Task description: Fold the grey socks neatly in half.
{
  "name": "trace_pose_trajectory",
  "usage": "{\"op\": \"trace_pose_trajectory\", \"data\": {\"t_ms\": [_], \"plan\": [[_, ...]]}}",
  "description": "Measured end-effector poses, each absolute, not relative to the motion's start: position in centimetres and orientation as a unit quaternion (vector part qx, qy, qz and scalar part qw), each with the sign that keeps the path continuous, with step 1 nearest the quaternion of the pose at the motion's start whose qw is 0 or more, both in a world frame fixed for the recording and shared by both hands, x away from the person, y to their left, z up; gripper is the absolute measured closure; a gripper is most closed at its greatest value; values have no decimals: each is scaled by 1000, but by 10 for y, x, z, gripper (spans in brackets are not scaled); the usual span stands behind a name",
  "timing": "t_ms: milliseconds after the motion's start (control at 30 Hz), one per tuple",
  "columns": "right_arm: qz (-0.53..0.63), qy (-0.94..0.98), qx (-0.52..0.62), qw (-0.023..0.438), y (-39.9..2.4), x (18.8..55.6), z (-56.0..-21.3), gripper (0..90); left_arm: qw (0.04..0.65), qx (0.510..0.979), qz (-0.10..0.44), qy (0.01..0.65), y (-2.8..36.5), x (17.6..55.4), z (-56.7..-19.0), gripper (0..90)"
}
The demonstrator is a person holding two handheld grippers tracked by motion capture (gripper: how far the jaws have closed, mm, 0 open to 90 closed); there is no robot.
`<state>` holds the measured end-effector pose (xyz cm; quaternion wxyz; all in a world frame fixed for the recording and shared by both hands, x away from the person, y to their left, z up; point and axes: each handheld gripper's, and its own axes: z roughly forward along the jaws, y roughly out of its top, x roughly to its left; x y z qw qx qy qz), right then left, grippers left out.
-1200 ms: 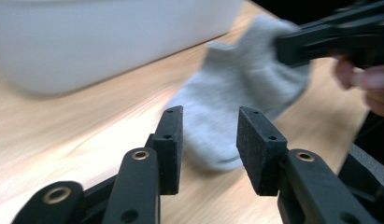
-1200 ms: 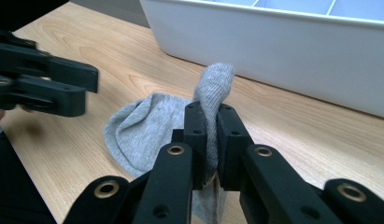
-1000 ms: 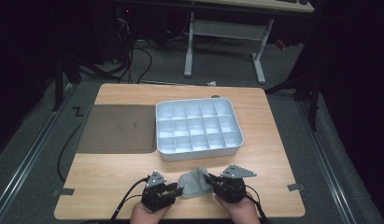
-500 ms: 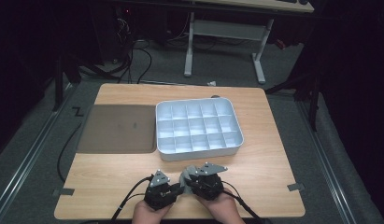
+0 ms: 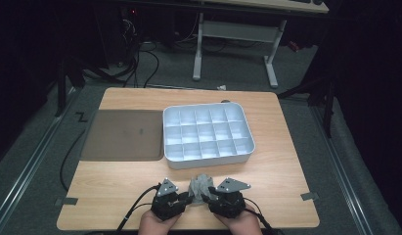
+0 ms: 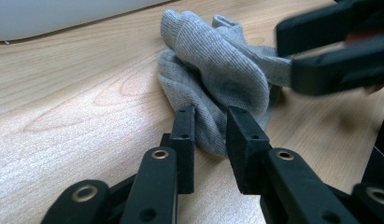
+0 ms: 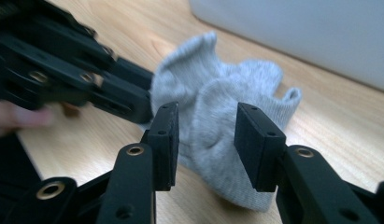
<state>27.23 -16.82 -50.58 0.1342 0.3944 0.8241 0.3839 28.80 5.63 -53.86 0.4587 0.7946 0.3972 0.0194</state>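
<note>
Wood-grain table (image 5: 115, 181) spreads under everything in the high view, and at its far left lies a flat brown mat (image 5: 124, 134), edge to edge with a pale divided tray (image 5: 208, 134) whose compartments stand in rows. Nearer the person's edge, and just in front of the tray, sits a crumpled grey sock (image 5: 201, 185), bunched up on the wood between the two tools.

Coming in from the left of the sock is the left gripper (image 5: 186, 199), held in a hand (image 5: 157, 224) at the bottom edge. In the left gripper view the left gripper (image 6: 209, 135) has its jaws drawn to a narrow gap with a fold of the sock (image 6: 217, 74) caught between them; the pads look pressed against the knit (the cloth bulges out above them). The tray's white wall shows along the top left of that view.

To the right of the sock comes the right gripper (image 5: 208, 198), in the other hand (image 5: 237, 226). In the right gripper view the right gripper (image 7: 206, 140) has its jaws standing apart on either side of the sock (image 7: 217, 112), which sits in the gap without either pad visibly squeezing it; these jaws have just been opening. The left gripper's black jaws reach into the sock from the left of that view.
</note>
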Motion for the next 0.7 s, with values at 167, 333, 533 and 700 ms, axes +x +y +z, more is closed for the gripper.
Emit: {"op": "trace_pose_trajectory", "data": {"t_ms": [167, 333, 533, 700], "plan": [[376, 823, 395, 159, -167, 277, -508, 887, 452, 798, 30, 397, 54, 287, -538, 756], [397, 807, 399, 179, -167, 278, -496, 890, 440, 808, 49, 389, 49, 287, -537, 827], [419, 801, 390, 172, -159, 282, -489, 889, 437, 811, 53, 386, 48, 287, -537, 837], [419, 816, 374, 137, -144, 291, -499, 889, 439, 810, 48, 386, 49, 287, -537, 822]]}}
